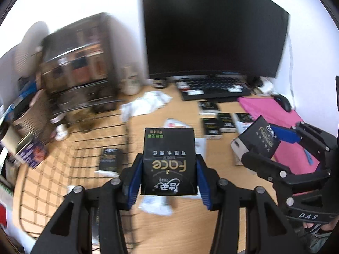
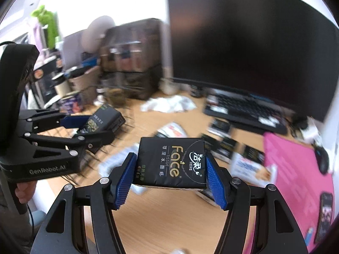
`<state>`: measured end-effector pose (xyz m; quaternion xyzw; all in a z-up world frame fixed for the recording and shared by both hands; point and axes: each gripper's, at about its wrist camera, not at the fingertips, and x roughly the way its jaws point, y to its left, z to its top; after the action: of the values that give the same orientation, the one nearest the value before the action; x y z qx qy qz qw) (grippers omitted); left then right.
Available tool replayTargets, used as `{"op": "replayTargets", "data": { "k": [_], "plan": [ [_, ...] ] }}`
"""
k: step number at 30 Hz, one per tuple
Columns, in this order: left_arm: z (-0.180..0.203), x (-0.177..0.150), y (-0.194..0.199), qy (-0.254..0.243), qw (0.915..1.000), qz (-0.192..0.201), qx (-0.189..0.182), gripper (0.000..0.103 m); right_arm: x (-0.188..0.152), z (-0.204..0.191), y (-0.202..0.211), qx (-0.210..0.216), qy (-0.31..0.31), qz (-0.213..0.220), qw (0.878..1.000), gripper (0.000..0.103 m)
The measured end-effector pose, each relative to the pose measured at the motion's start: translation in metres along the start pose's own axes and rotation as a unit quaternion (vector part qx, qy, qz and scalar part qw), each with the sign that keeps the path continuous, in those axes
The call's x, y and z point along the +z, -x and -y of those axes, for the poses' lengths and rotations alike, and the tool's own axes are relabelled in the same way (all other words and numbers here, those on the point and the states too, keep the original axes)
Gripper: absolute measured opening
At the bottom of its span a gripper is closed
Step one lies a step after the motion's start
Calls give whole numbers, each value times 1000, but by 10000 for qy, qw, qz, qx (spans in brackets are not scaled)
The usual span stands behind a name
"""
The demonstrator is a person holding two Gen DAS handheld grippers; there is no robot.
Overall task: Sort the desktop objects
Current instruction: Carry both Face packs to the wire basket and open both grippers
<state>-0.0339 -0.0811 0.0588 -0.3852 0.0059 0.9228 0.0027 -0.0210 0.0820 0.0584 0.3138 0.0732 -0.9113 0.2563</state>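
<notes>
Black linkage arms fill the bottom of the left wrist view, where the left gripper [image 1: 169, 180] has its blue pads pressed against the narrow sides of a black tissue pack [image 1: 168, 160], held above the wooden desk [image 1: 180, 228]. At 3 o'clock in that view the right gripper [image 1: 273, 146] clamps a second tissue pack [image 1: 257, 140] over the pink mat [image 1: 292, 156]. Seen from the right wrist, the jaws stand wider, closed across the broad face of that pack [image 2: 170, 163], lifted clear of the desk. More black packs [image 1: 211, 127] lie flat at 1 o'clock, near the keyboard [image 1: 214, 87] under the dark monitor [image 1: 211, 27]. Crumpled white plastic [image 1: 148, 103] sits at 12 o'clock. A wire basket [image 1: 53, 180] spreads at 9 o'clock, one pack [image 1: 110, 160] lying within its grid.
</notes>
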Motion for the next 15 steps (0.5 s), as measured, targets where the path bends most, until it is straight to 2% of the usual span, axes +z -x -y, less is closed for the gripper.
{"op": "replayTargets", "data": {
  "k": [4, 8, 11, 15],
  "plan": [
    [-53, -10, 19, 345, 9988, 63, 339, 52, 25, -51, -24, 438, 352, 32, 9984, 63],
    [-105, -30, 25, 722, 9932, -41, 909, 52, 44, -98, -50, 897, 565, -11, 9944, 63],
    [-139, -41, 24, 1041, 9895, -165, 988, 52, 51, -130, -67, 1115, 770, -44, 9908, 63],
    [-162, -46, 23, 1245, 9864, -185, 1061, 52, 54, -150, -82, 1243, 860, -121, 9884, 63]
  ]
}}
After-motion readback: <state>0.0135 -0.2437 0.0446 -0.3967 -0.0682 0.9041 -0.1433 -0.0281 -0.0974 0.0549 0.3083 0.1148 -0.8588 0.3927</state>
